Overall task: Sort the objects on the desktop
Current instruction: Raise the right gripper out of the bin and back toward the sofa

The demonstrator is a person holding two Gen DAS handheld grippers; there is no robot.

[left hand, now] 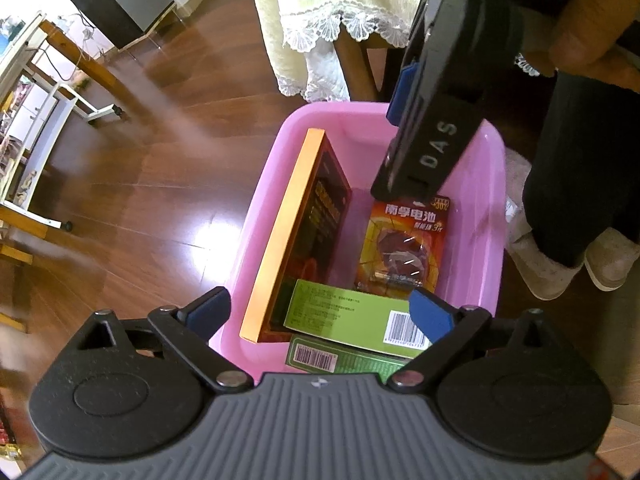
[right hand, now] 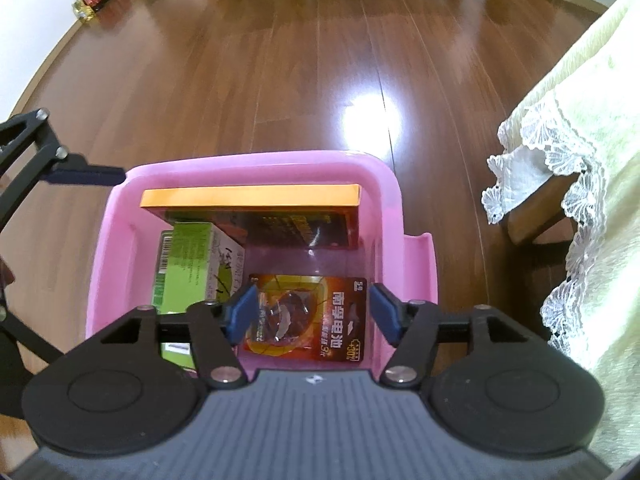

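I am looking straight down through both wrist cameras into a pink bin (left hand: 486, 216) standing on the dark wood floor (left hand: 152, 152). My left gripper (left hand: 322, 308) is hovering over the bin's near rim at 6 o'clock, fingers spread wide and gripping nothing; its blue pads (left hand: 430, 312) are hanging above the green boxes (left hand: 344, 312) lying in the bin's near end. My right gripper (right hand: 312, 314) is pointing down over the same bin, and I am seeing its body slanting in from 1 o'clock in the left view, with a person's hand (left hand: 588, 20) wrapped around it at the top right. Its fingers are standing apart and clear of everything, straddling the red battery pack (right hand: 308, 320), which is lying flat on the bin floor below them; I am reading no contact between pads and pack. An orange-edged dark box (right hand: 252, 196) is standing on its long side against the bin wall at 12 o'clock in the right view, at 9 o'clock in the left view. A lace-trimmed cream tablecloth (right hand: 580, 128) is hanging at 3 o'clock in the right view. Fuzzy slippers (left hand: 576, 264) are showing at 3 o'clock in the left view, just beside the bin.
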